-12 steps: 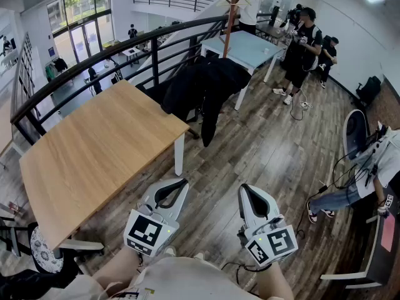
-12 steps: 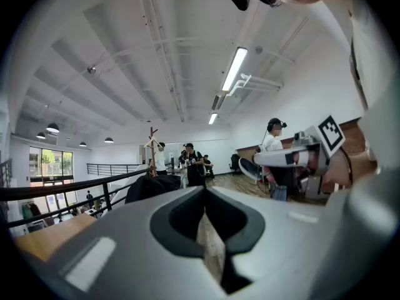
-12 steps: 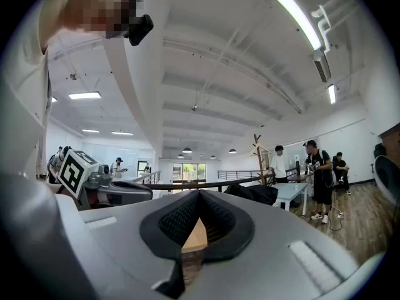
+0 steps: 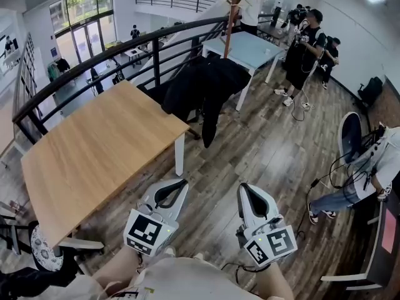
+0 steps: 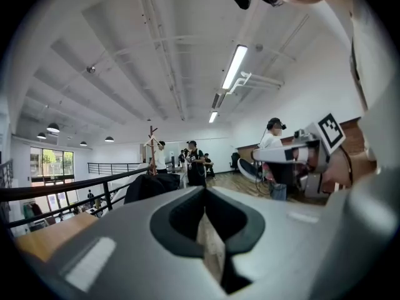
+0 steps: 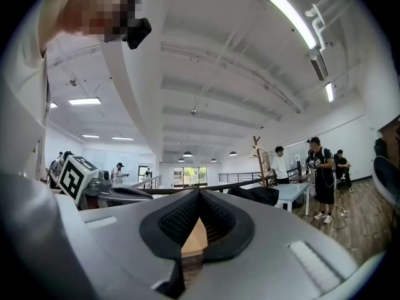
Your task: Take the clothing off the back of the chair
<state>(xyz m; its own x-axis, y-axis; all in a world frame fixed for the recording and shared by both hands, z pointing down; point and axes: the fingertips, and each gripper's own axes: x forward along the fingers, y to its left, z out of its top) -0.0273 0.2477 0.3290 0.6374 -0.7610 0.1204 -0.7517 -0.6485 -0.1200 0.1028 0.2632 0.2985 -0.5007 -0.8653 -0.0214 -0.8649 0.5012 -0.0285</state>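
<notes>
My left gripper (image 4: 177,185) and right gripper (image 4: 245,191) were both shut and empty, well apart from the black jacket (image 4: 203,83) hanging beyond the table (image 4: 94,149). Arriving shut, I would probably shove it onto the floor (image 4: 269,149).

Got both of them held low in front of me, side by side with a gap between, pointing roughly straight ahead. My left tool (image 4: 179,185) has its jaws pressed together with nothing in them. Same deal with my right tool (image 4: 244,190): jaws closed, empty.
</notes>
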